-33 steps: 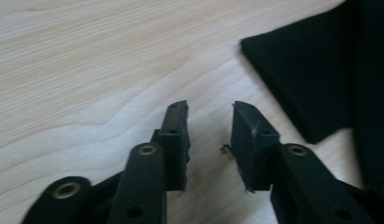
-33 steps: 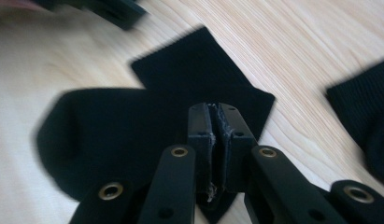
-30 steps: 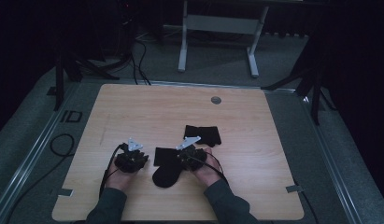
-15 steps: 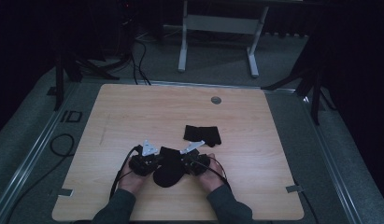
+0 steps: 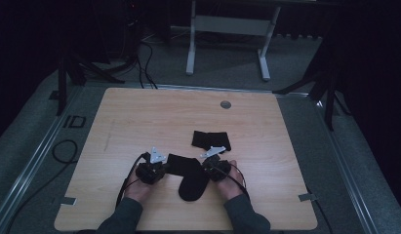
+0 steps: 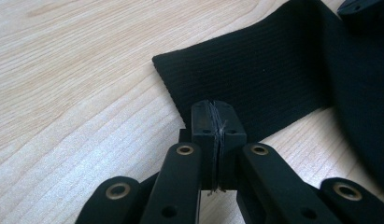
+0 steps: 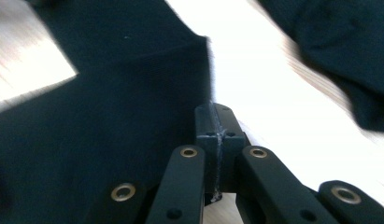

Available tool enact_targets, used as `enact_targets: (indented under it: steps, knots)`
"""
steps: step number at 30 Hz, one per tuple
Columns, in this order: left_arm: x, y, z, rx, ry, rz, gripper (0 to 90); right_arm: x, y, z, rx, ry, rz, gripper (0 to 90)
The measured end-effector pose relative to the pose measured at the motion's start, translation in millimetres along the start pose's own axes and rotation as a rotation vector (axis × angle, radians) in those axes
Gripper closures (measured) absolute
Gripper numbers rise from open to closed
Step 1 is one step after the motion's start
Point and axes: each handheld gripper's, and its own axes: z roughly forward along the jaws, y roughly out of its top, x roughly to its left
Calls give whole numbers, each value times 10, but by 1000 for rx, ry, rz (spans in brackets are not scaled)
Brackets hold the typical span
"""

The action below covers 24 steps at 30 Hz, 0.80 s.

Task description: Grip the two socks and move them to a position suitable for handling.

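Closing our left hand-held gripper (image 6: 218, 122) onto the sock (image 5: 187, 171) cuff at lower centre, with the right hand-held gripper (image 7: 218, 128) already clamped on it, we now hold both edges, ready to lift.

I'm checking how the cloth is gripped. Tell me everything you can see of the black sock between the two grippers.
The black sock looks like ribbed knit fabric, lying flat and bent in an L on the wooden table: the ribbed cuff points left, the foot toward the person. The left gripper is shut on the cuff's near edge; the right gripper pinches its opposite edge. A second, folded black sock lies apart behind it.
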Motion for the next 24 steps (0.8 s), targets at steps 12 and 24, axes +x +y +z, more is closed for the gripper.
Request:
enact_targets:
  steps: [12,24]
  knots:
    - [2,-6,0,-5,-4,-3,888,318,-119,-357,-86,114,-124,845]
    - [-18,-9,-5,-5,-6,-10,884,780,-290,-291,-58,224,-263,631]
